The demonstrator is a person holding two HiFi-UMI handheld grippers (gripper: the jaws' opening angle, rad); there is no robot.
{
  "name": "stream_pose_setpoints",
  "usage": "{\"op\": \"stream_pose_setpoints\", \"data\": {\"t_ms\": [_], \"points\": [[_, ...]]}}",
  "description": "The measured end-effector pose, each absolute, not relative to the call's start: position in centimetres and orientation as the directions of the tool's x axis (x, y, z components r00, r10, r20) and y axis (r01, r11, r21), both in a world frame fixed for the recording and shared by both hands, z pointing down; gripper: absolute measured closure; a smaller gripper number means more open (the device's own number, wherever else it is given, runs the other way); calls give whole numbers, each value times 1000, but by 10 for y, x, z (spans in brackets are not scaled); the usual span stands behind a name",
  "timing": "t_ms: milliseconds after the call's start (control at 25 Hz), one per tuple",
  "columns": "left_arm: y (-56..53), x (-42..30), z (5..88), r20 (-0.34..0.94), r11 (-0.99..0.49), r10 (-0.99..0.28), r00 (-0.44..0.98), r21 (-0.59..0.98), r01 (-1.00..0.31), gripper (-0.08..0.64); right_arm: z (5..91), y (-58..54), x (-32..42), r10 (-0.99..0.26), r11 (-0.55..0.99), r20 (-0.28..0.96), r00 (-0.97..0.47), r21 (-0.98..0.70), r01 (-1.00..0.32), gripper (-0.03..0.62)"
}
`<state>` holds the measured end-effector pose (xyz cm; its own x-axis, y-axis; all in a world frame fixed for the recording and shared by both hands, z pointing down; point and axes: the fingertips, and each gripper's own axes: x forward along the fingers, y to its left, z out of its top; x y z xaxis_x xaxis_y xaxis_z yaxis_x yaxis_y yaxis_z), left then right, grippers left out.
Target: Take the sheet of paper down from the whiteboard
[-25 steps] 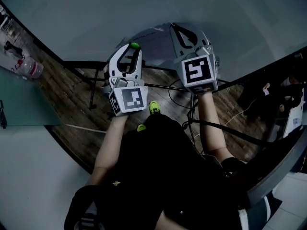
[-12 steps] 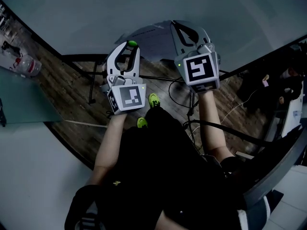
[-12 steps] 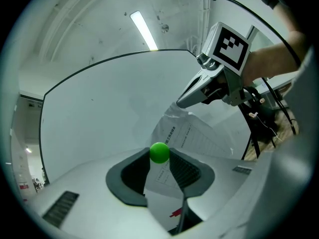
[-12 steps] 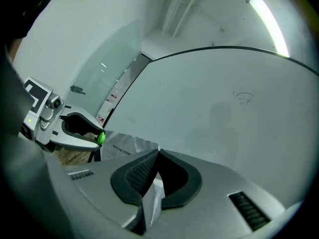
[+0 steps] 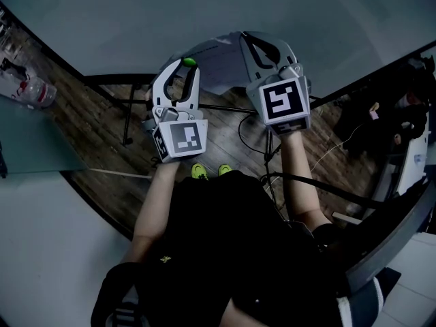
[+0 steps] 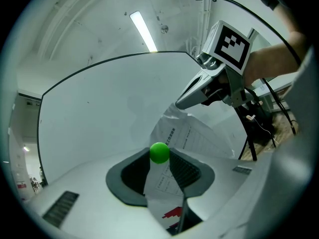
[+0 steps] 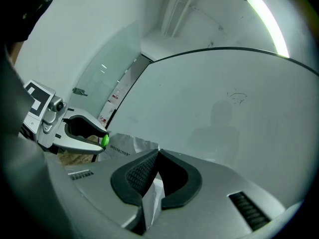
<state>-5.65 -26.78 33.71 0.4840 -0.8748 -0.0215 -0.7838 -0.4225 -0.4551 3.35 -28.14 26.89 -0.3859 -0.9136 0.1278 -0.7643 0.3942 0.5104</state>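
Sheet of paper [image 5: 216, 65] hangs crumpled between both grippers, in front of the whiteboard [image 5: 136, 19]. Left gripper [image 5: 186, 65] clamps a green ball magnet [image 6: 159, 153] with one edge. Right gripper [image 5: 259, 41], nearly closed, pinches the other. Likely light, limp and easily torn, so grip the edges and don't pull apart.

You have here a thin, creased, matt sheet of paper [image 6: 192, 136], a smooth whiteboard [image 6: 99, 113] with faint gloss, a smooth green ball [image 6: 159, 153] and dark ribbed pads [image 6: 185, 171].

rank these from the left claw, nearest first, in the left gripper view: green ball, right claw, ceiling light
1. green ball, bottom centre, closest
2. right claw, upper right, pinching the sheet of paper
3. ceiling light, top, far overhead
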Motion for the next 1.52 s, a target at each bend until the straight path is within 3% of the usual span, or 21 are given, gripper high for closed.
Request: {"op": "stream_pose_setpoints", "data": {"t_ms": [1520], "points": [[-121,17,335,-18,-290,-936,350,-521,-803,423,274,-126,104,-808,564,81,-583,395,-726,566]]}}
